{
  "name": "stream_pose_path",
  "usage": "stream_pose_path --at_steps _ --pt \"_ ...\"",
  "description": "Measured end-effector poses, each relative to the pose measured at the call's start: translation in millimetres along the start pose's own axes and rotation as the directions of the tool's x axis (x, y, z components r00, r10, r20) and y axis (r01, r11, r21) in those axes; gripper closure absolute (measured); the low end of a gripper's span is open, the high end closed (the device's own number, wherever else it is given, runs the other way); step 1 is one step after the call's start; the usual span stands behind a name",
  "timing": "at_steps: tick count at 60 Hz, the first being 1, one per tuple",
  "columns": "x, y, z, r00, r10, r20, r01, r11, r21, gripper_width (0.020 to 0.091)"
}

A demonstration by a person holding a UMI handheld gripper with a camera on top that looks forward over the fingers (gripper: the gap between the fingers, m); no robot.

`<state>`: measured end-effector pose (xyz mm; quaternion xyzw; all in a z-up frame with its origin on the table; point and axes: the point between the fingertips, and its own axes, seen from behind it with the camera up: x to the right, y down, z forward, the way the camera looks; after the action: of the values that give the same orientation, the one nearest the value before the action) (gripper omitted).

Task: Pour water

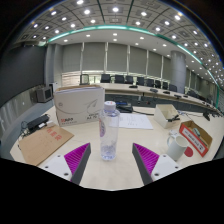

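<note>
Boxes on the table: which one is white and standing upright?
The white box behind the water bottle, standing upright; the other boxes are brown cardboard, lower. Claw open.

The tool [112, 158] has two dark, wedge-shaped fingers [68, 163] that taper forward. Each bears a bright magenta pad [77, 156] with fine ribbing on its inner face.

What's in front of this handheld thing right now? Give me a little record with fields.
setting: office room, pale table
main item: clear plastic water bottle, upright, cap on
bottle position: just ahead of the gripper, centred between its fingers, untouched
jaws: open
right of bottle: white cup
behind: white cardboard box
left: flat brown cardboard
</note>
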<state>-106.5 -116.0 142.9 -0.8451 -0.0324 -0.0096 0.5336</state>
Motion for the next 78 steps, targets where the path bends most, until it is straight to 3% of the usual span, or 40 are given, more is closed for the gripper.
stream_pose_path --at_steps 12,15,20,26,43,54,62,70,78 --pt "-6.8 -5.9 92.9 0.999 0.017 -0.049 -0.015 0.998 0.056 0.0253" --pt "-9.2 -8.2 105.7 0.999 0.016 -0.046 -0.013 0.997 0.079 0.0282" --pt "-10.4 -5.9 125.1 0.999 0.012 -0.046 -0.008 0.996 0.088 0.0377" --pt "-8.6 0.6 138.7 0.998 0.014 -0.058 -0.009 0.996 0.087 0.0587" --pt "-5.9 -2.0 136.8 0.997 0.059 -0.047 -0.055 0.995 0.084 0.0747" --pt "5.8 -33.1 113.4 0.986 0.167 0.012 -0.168 0.979 0.118 0.0745" --pt "26.3 -72.5 87.9 0.903 0.404 0.143 -0.421 0.899 0.121 0.0746" --pt "56.7 -104.8 64.4 0.679 0.676 0.286 -0.714 0.698 0.046 0.0749" --pt "98.5 -117.2 52.5 0.345 0.863 0.370 -0.907 0.408 -0.106 0.0749"
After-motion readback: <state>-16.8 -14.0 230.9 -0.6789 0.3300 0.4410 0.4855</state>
